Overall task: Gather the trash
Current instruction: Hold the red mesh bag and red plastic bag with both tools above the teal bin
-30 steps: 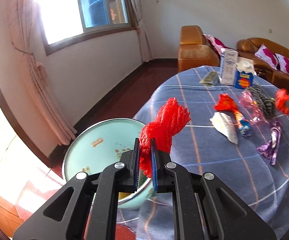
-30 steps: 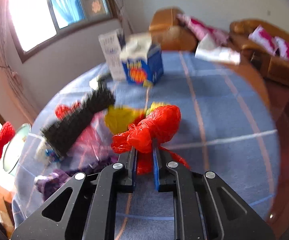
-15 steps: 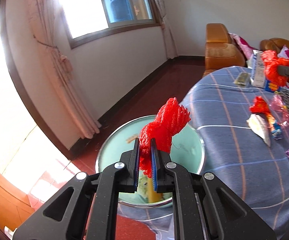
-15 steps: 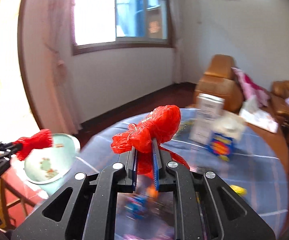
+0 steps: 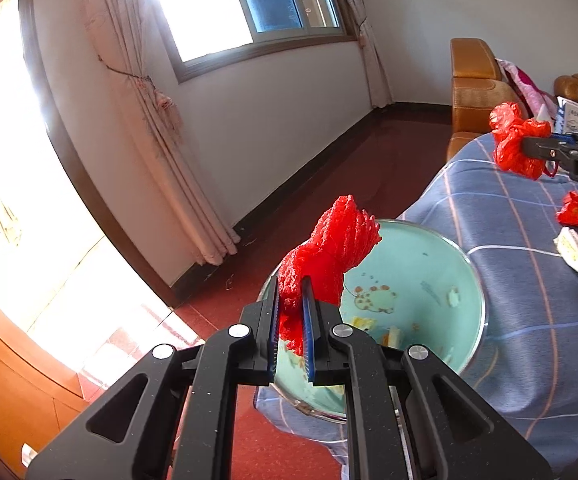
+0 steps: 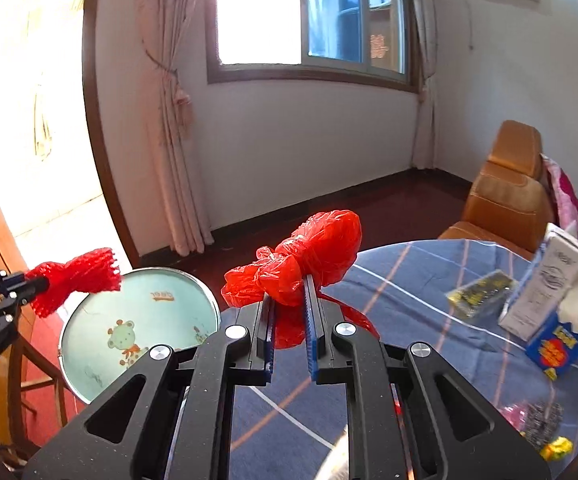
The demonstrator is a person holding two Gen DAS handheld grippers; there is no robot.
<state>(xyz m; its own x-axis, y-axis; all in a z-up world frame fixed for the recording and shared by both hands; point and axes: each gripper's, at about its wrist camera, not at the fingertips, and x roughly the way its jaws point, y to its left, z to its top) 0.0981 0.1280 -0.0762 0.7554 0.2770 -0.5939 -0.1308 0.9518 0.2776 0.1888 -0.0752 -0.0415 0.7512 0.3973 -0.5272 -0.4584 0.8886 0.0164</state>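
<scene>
My left gripper (image 5: 292, 280) is shut on a red foam net (image 5: 331, 244) and holds it over the near rim of a pale green enamel basin (image 5: 429, 276) beside the table. My right gripper (image 6: 289, 280) is shut on a knotted red plastic bag (image 6: 309, 256) above the table's edge, right of the basin (image 6: 101, 320). The left gripper with the net (image 6: 75, 278) shows at the left of the right wrist view. The right gripper with the bag (image 5: 515, 140) shows at the right of the left wrist view.
A round table with a blue checked cloth (image 6: 409, 320) carries a white carton (image 6: 541, 284), a blue tissue box (image 6: 557, 344), a small dark packet (image 6: 477, 292) and wrappers (image 5: 577, 236). The basin holds a few scraps. Brown sofas (image 6: 509, 188) stand behind.
Both grippers swung left toward the basin. The net now hangs over the basin's rim, and the red bag has come from mid-table to the table edge near the basin.
</scene>
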